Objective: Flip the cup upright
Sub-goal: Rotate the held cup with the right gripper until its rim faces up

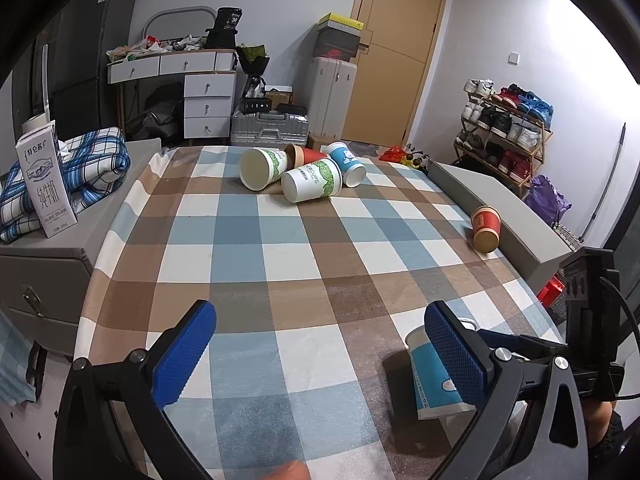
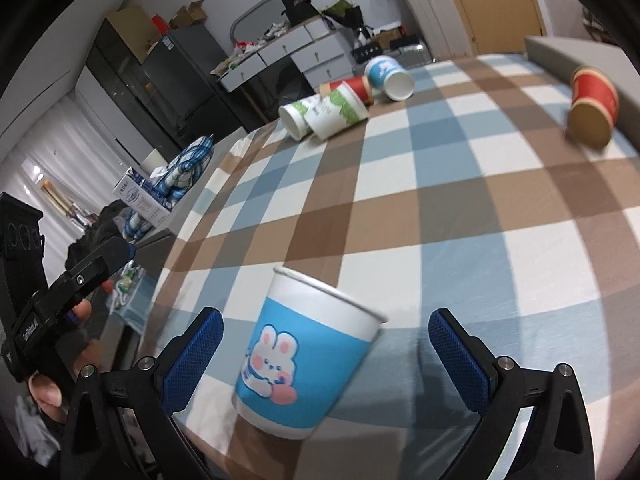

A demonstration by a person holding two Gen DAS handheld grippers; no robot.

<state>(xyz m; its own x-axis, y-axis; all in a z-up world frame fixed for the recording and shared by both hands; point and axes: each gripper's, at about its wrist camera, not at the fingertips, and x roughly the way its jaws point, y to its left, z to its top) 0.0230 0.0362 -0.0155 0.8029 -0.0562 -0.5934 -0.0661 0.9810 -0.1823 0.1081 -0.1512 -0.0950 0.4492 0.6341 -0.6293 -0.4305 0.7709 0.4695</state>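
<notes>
Left wrist view: left gripper (image 1: 320, 354) spread wide over the checked tablecloth (image 1: 280, 240), holding nothing. Blue rabbit cup (image 1: 434, 380) just right of that gripper's right finger (image 1: 454, 344), partly hidden behind it, mouth up, base on the cloth. Well beyond the cup, at the far edge of the table, a cluster of four tipped cups (image 1: 304, 172); off to the cup's far right, a red cup (image 1: 485, 229) lying against the grey ledge (image 1: 520, 216). Far left of the cup, a milk carton (image 1: 44, 180) on the side cabinet.

Right wrist view: right gripper (image 2: 326, 360) also spread wide, blue rabbit cup between its pads but apparently touching neither. Cup seems upright or nearly so; rim blurred, so hard to tell whether settled or tilted. Left gripper visible left of the cup, off the table edge.

Risks, as judgement: a light paper cup, easily knocked over by either finger on withdrawal, especially the left gripper's right finger so close beside it. If not yet settled on its base, likely to tip back onto its side. Loose cloth underneath, liable to drag and topple it. Closing hard again likely to crush the thin wall.
</notes>
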